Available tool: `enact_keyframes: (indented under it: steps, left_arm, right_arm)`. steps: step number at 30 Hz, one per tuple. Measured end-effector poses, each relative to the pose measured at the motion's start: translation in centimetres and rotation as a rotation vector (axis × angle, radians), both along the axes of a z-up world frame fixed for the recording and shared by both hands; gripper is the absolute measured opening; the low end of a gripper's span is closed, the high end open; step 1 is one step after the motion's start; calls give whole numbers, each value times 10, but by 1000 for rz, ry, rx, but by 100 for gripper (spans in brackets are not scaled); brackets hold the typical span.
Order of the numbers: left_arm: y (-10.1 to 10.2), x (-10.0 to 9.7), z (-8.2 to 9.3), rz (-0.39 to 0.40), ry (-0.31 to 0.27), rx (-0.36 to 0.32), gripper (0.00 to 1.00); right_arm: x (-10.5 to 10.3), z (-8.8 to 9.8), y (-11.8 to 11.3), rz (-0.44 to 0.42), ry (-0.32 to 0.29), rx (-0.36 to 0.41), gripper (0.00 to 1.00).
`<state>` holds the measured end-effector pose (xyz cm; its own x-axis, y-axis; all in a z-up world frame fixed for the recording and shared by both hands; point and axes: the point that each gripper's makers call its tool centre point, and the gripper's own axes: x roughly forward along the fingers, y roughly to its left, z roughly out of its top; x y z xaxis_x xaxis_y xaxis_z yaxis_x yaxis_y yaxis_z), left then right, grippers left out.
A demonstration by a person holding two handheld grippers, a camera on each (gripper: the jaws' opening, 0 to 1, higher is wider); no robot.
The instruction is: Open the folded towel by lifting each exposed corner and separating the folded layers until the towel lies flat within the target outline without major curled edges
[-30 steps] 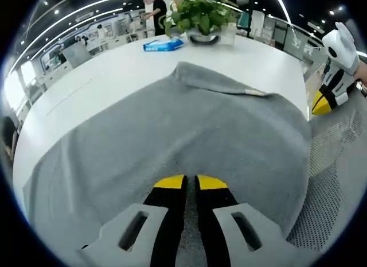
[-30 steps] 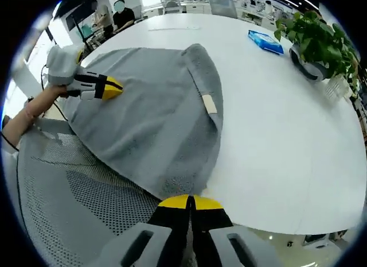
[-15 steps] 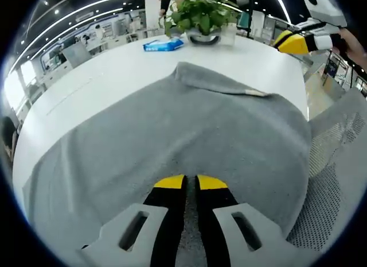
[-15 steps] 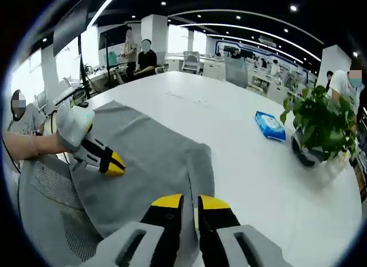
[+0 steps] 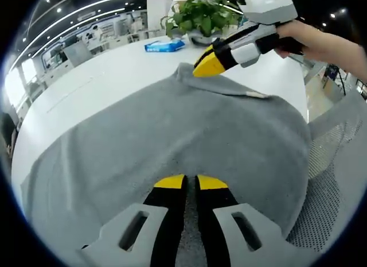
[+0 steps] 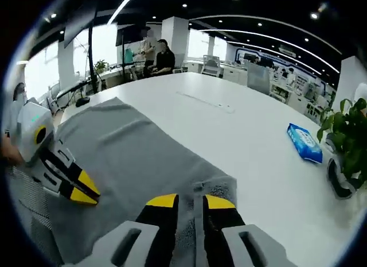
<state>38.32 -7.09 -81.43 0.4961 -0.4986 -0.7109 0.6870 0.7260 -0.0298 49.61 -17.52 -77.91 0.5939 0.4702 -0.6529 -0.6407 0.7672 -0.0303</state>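
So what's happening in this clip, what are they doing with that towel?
A person with two handheld grippers is unfolding a grey towel on a white table. The left gripper pinches the near edge, jaws shut on the cloth. The right gripper reaches to the far folded-over corner, jaws nearly together; whether it grips the cloth is unclear. The towel is mostly spread, with that far edge folded over and one side hanging off the table. A plant and a blue packet sit beyond.

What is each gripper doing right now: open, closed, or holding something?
Left gripper: closed on the near edge of the grey terry towel.
Right gripper: closed, at the towel's folded far corner; whether it pinches cloth cannot be told.
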Motion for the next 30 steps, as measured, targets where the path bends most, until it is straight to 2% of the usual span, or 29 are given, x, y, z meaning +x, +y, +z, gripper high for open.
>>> enact_keyframes:
  steps: [5,7,11,13,14,19,21,25,27,29,30]
  left_arm:
    - [0,1,-1,7,6,-11,6]
    - [0,2,-1,9,7,-15,6]
    - [0,3,-2,9,6,-17,6]
    - [0,3,-2,8,5,-17,6]
    - [1,3,-2,9,6,-18,6]
    - [0,4,-2,10,6,-20,6]
    - [0,4,-2,11,6,-22,6]
    - [0,4,-1,12,5,-22,5]
    - [0,3,-1,11,3,-23,5]
    - [0,3,-1,13,3,-25,5]
    - [0,3,-1,13,3,-25,5]
  right_arm:
    - [10,-11,10,26,37,-16,10]
    - [13,-21,10,62,49,-83,10]
    - [17,-35,11,59,64,-143,10]
    - [19,-38,10,64,55,-174,10]
    - [21,-37,9,87,27,-214,9]
    - [23,-36,4,84,16,-239,2]
    - [25,-36,4,61,41,-192,2]
    - [25,-35,3,62,46,-181,0]
    - [23,-33,3,49,50,-149,0]
    - [23,-28,2,43,43,-129,0]
    - [23,-18,2,27,34,-90,0]
